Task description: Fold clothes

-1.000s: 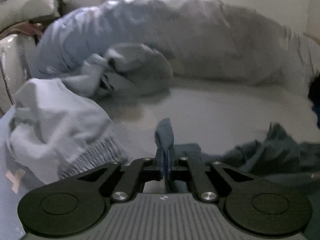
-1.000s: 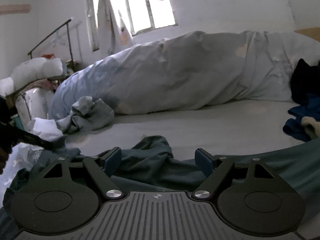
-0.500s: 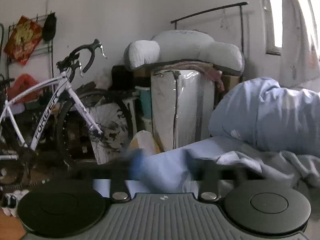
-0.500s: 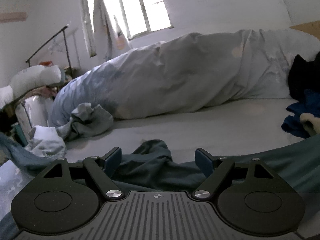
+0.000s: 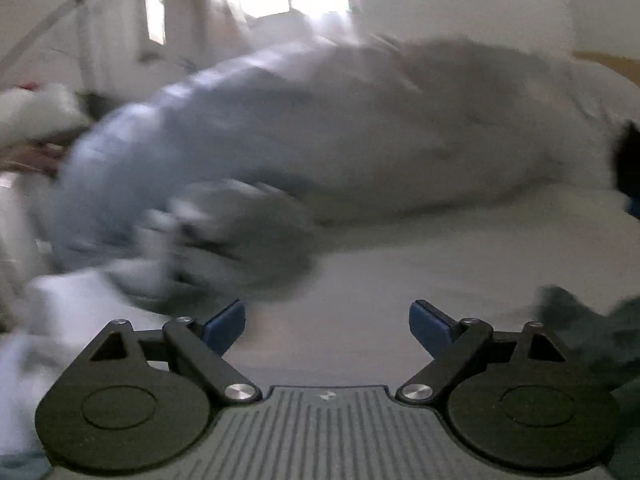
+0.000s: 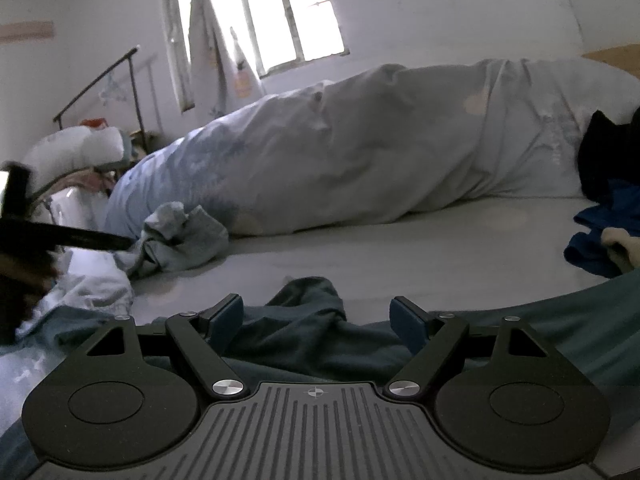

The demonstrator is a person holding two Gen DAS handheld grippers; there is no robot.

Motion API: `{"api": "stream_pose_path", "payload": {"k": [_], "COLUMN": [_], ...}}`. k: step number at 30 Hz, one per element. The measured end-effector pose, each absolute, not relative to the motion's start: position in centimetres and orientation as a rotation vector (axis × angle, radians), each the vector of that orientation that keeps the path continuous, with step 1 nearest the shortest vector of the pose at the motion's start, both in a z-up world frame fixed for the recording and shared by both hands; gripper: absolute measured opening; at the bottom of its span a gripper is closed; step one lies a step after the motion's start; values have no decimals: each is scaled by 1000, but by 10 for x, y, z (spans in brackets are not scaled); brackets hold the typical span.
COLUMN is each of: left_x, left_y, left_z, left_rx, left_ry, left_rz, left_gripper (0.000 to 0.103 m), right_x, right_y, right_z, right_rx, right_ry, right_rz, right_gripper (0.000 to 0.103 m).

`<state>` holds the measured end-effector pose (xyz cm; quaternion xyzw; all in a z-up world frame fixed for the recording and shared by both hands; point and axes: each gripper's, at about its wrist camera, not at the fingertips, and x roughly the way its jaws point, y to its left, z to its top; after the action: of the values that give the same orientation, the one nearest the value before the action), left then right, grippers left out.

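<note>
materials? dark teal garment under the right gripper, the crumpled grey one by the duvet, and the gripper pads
Dark teal garment: soft matte knit, probably cotton jersey; it bunches in rounded folds without shine.
Crumpled grey garment: similar soft cloth, maybe fleece or jersey; limp, thick creases.
Right gripper pads: blue, matte, likely rubber or soft plastic; the arms look like black hard plastic with metal screws. Exact fibres cannot be told.

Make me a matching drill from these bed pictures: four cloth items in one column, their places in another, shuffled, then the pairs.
Items:
1. dark teal garment
2. crumpled grey garment
3. rolled pale blue duvet
4. royal blue cloth

Places:
A. far right on the bed
B. along the back of the bed
C. at the duvet's left end
D. right before the right gripper

Pairs: 1-D, 2-C, 3-B, 4-A
</note>
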<state>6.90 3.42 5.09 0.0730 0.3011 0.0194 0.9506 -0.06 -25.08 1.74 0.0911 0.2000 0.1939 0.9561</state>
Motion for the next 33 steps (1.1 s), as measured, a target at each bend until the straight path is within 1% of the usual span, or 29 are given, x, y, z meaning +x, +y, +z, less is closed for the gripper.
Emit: {"api": "stream_pose_path", "payload": {"k": [4, 6, 7, 8, 9, 10, 11, 13, 15, 17, 19, 20, 24, 25, 26, 27, 28, 29, 30, 33], "left_x": [87, 94, 92, 89, 81, 73, 65, 48, 33, 20, 8, 7, 24, 31, 34, 36, 33, 30, 26, -3], "left_y": [6, 2, 2, 1, -1, -2, -4, -6, -8, -19, -29, -34, -34, -32, -32, -33, -36, -39, -41, -46], "left_z": [10, -8, -13, -17, -19, -20, -19, -15, -8, -5, -2, -3, -7, -9, -11, -12, -12, -13, -13, -9], "left_rx": [237, 259, 260, 264, 277, 290, 298, 293, 276, 276, 280, 291, 255, 233, 220, 216, 231, 247, 261, 285], "left_ry": [676, 750, 791, 822, 827, 827, 811, 767, 713, 691, 675, 683, 696, 698, 696, 694, 691, 687, 679, 618], "left_rz": [12, -15, -59, -99, -129, -159, -186, -218, -256, -315, -370, -380, -359, -350, -357, -364, -371, -378, -385, -409], "left_gripper": [94, 93, 87, 84, 79, 77, 75, 64, 60, 61, 68, 68, 72, 72, 69, 49, 24, 17, 14, 11], "right_x": [-2, -3, -3, -4, -4, -4, -5, -5, -6, -6, -5, -5, -5, -5, -5, -5, -5, -5, -4, -4], "right_y": [-257, -258, -258, -259, -260, -261, -262, -264, -265, -265, -264, -264, -263, -263, -263, -263, -263, -263, -263, -262], "right_z": [21, 21, 21, 21, 21, 21, 21, 21, 21, 21, 21, 20, 20, 20, 20, 19, 19, 19, 19, 18], "right_rx": [179, 169, 165, 162, 162, 162, 163, 166, 168, 167, 166, 165, 159, 158, 158, 158, 158, 159, 159, 159], "right_ry": [405, 405, 403, 403, 403, 402, 402, 401, 401, 401, 401, 401, 401, 400, 402, 404, 405, 407, 408, 413], "right_rz": [391, 389, 387, 385, 384, 383, 381, 377, 372, 371, 370, 370, 368, 368, 370, 371, 372, 374, 375, 379], "right_gripper": [83, 83, 83, 83, 83, 83, 83, 83, 83, 83, 83, 83, 83, 83, 83, 83, 83, 83, 83, 83]}}
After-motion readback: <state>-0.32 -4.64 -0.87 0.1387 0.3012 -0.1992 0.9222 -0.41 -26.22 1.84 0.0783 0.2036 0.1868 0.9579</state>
